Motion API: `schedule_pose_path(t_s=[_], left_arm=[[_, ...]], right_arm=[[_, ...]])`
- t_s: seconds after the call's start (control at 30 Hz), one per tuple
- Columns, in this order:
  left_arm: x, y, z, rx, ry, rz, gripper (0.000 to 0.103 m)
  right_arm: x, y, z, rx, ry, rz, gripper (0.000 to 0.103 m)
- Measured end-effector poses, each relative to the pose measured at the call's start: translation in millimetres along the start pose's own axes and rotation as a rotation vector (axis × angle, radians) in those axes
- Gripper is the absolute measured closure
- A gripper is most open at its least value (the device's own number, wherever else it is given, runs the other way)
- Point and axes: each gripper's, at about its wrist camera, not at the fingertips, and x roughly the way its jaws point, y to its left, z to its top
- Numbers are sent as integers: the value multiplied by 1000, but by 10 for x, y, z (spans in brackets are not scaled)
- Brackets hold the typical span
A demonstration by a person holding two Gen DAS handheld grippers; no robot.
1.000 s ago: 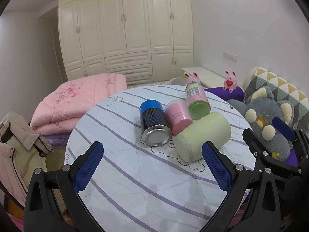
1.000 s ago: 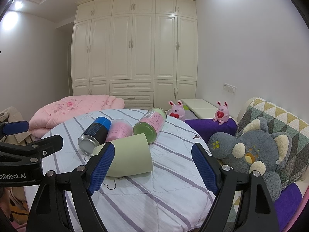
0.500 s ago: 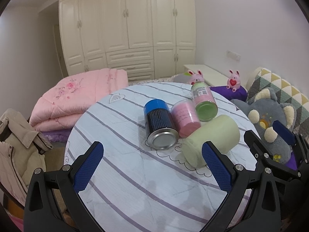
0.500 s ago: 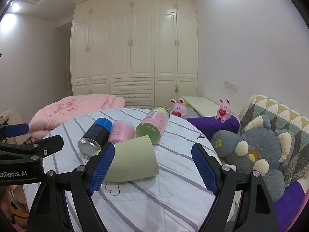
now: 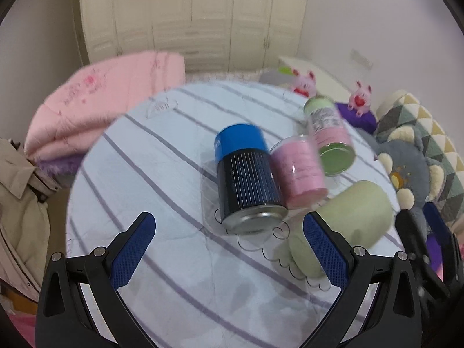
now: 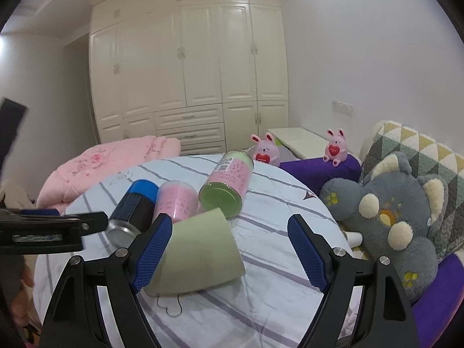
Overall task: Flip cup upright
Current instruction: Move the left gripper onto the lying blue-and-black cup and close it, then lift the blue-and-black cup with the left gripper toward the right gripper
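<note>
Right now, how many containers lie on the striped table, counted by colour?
Blue and black: 1, the can
Pink: 1, the clear cup
Pink with green ends: 1, the labelled jar
Pale green: 1, the plain cup
Total: 4, all on their sides.

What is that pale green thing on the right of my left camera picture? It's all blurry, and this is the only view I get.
Observer: It's a cup lying on its side. The right camera shows it sharply: it widens toward the side where the stuffed bear sits.
Operator: Is anything gripping it?
Observer: No. The right gripper points at it with its jaws wide open, not closed on the cup.
Operator: Is there anything near the bear that I can't see?
Observer: Yes, a small white roll-shaped thing lies beside the bear, just past the table edge.
</note>
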Motion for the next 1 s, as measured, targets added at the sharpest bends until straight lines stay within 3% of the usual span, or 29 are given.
schedule_pose_path(t_s=[0.2, 0.3, 0.6, 0.63, 0.7, 0.73, 1.0], left_arm=[[398, -5, 161, -21, 127, -12, 0], [529, -51, 213, -3, 159, 9, 0], [699, -25, 251, -42, 221, -35, 0], [726, -5, 254, -49, 224, -41, 2], [751, 7, 255, -58, 227, -51, 17], [763, 9, 253, -60, 236, -63, 32], [686, 138, 243, -62, 239, -82, 34]], right_arm=[[132, -24, 52, 37, 9, 21, 20], [200, -1, 68, 47, 17, 34, 20], [313, 65, 77, 66, 33, 65, 19], [313, 71, 74, 64, 33, 65, 19], [309, 72, 66, 63, 33, 63, 20], [310, 73, 70, 63, 34, 64, 20], [300, 50, 67, 71, 39, 68, 20]])
